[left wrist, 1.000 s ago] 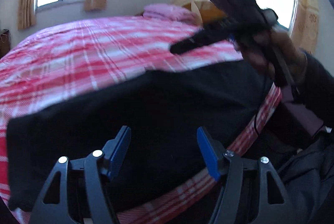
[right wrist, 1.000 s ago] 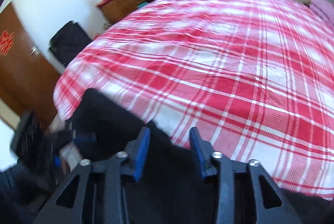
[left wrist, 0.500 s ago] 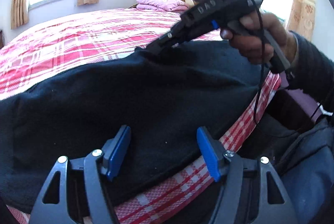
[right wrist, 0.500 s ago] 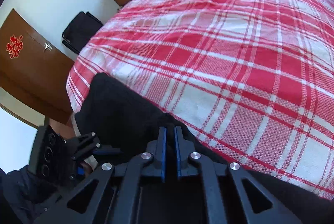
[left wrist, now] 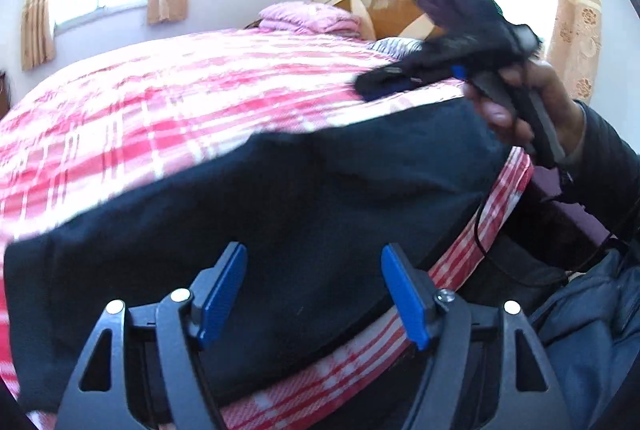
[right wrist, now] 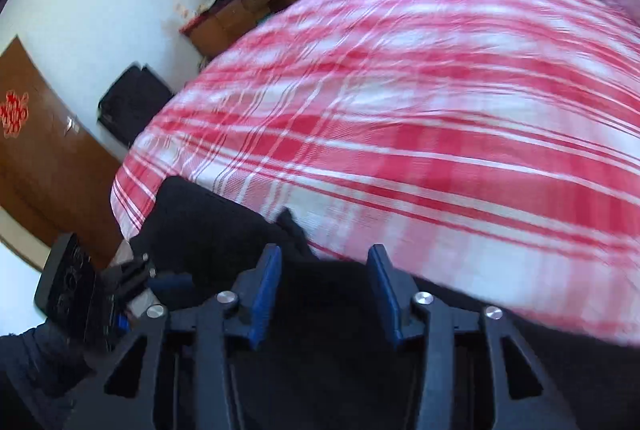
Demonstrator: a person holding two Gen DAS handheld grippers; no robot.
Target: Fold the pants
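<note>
The black pants (left wrist: 280,213) lie folded along the near edge of the red plaid bed (left wrist: 160,101). My left gripper (left wrist: 314,290) is open and empty, just above the pants' near part. My right gripper (right wrist: 322,290) is open and empty, lifted above the pants (right wrist: 208,230) at their far edge. In the left wrist view the right gripper (left wrist: 384,85) hovers above the pants' right end, held by a hand. The left gripper (right wrist: 132,282) shows at the lower left of the right wrist view.
A folded pink blanket (left wrist: 308,17) and a wooden headboard (left wrist: 384,1) are at the bed's far end. A wooden dresser with clutter (right wrist: 244,13), a black bag (right wrist: 134,101) and a brown door (right wrist: 36,157) stand by the wall.
My right gripper was shut on the pants' edge half a second ago; it has opened, let go and lifted up. My left gripper stayed open and drew back a little.
</note>
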